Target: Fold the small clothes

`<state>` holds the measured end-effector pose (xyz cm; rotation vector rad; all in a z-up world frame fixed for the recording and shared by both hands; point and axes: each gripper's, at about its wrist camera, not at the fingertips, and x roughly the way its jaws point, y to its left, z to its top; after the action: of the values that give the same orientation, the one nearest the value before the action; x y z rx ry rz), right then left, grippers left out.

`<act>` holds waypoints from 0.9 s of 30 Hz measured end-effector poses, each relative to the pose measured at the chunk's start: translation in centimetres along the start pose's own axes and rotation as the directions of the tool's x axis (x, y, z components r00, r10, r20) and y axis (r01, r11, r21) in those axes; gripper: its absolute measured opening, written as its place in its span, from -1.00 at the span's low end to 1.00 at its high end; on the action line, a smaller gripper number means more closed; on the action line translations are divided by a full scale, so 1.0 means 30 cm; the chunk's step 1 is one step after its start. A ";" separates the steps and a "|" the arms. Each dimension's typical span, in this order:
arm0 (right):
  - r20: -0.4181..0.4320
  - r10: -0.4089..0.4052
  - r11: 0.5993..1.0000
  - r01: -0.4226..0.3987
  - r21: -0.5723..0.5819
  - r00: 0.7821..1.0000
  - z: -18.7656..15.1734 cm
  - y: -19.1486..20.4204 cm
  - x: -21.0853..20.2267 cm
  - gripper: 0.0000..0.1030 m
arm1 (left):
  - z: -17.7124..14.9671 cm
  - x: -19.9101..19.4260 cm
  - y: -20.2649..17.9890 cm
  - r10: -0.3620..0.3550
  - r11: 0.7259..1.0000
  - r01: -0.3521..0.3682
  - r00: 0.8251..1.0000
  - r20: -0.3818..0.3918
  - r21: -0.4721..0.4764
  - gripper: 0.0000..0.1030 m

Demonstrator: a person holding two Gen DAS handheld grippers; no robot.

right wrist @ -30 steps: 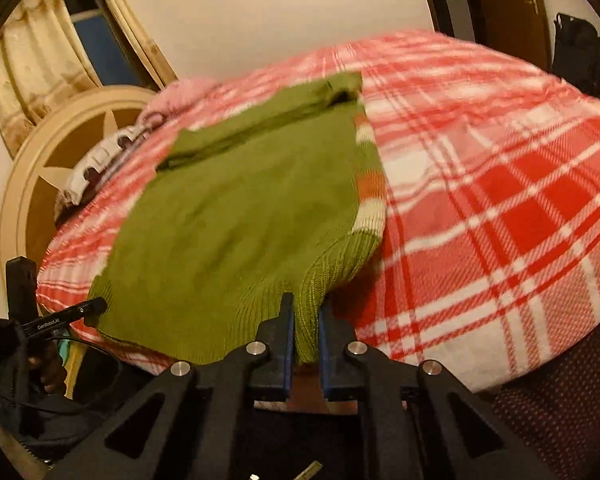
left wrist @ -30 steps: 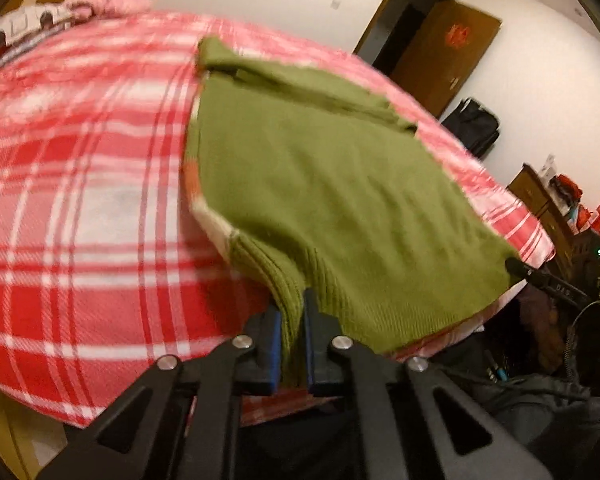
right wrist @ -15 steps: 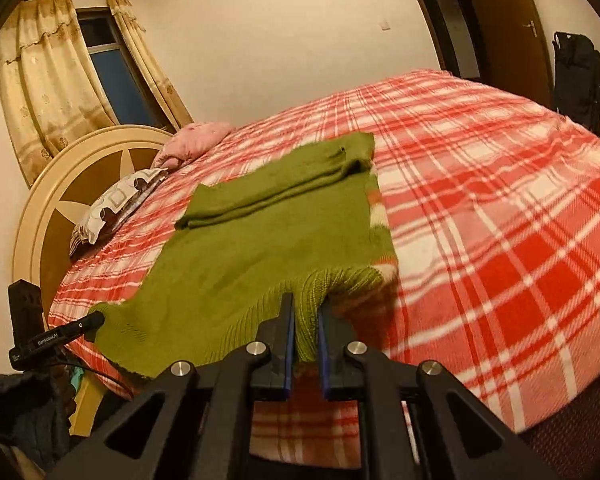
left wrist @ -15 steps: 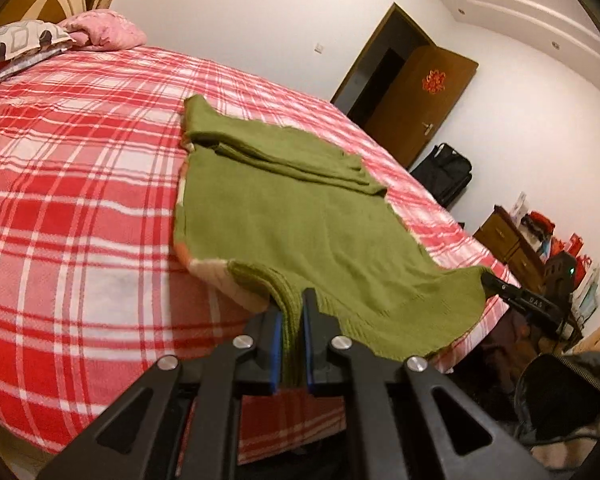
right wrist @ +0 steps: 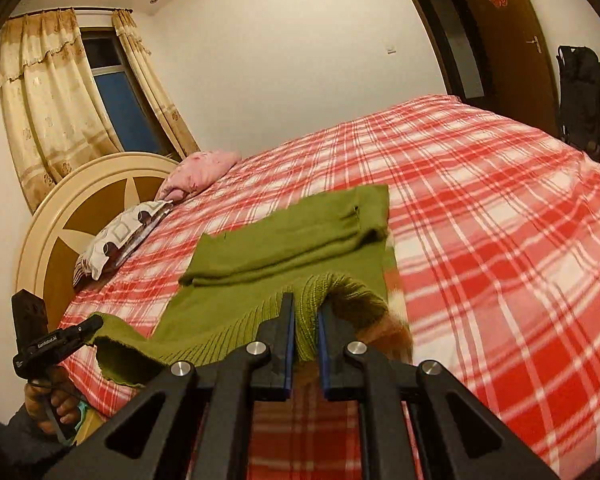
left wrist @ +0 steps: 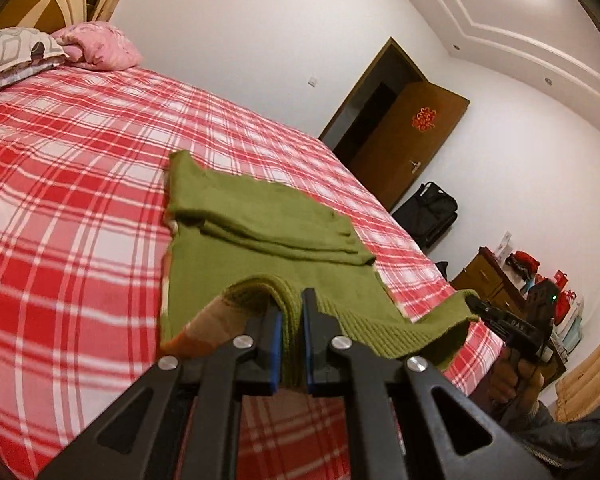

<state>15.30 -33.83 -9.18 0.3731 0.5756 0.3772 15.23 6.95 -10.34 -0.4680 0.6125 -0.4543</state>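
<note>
Sweater: on bed, near foot edge; long axis toward far edge, hem raised.
Your left gripper: clamps hem.
Your right gripper: clamps hem.
Right view only: headboard, window.

Bed surface: the red plaid bed lies open on both sides of the green sweater; bare cover runs wide toward the door side.
Beyond the sweater: flat cover up to the pillows, nothing standing on it.
Head end: a pink pillow, a patterned pillow and the round headboard close that edge.
Foot edge: the left gripper and right gripper each pinch a raised hem corner; the lifted hem spans the gap between them.
Door side: a black bag and wooden dresser stand off the bed, well apart from the sweater.
</note>
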 end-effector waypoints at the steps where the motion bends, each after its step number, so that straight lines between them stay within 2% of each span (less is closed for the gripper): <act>1: -0.001 0.002 1.000 -0.002 0.000 1.000 0.012 -0.001 0.011 -0.83 | 0.015 0.012 0.005 -0.004 1.000 0.004 1.000 0.003 -0.003 -0.83; 13: -0.019 0.000 0.999 0.000 0.043 1.000 0.261 -0.036 0.261 -0.83 | 0.229 0.177 0.076 0.003 0.999 -0.002 1.000 0.029 -0.053 -0.84; 19: -0.018 -0.019 1.000 0.019 0.011 1.000 0.378 -0.032 0.386 -0.83 | 0.338 0.255 0.106 0.022 0.999 -0.020 0.998 0.051 -0.040 -0.84; 27: -0.054 -0.039 0.999 0.037 -0.025 0.998 0.505 -0.041 0.617 -0.83 | 0.462 0.384 0.196 0.057 0.996 -0.053 0.997 0.056 -0.069 -0.84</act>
<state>38.81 -30.24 -6.32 0.3291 0.6298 0.3582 33.93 9.41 -8.50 -0.5256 0.5846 -0.3675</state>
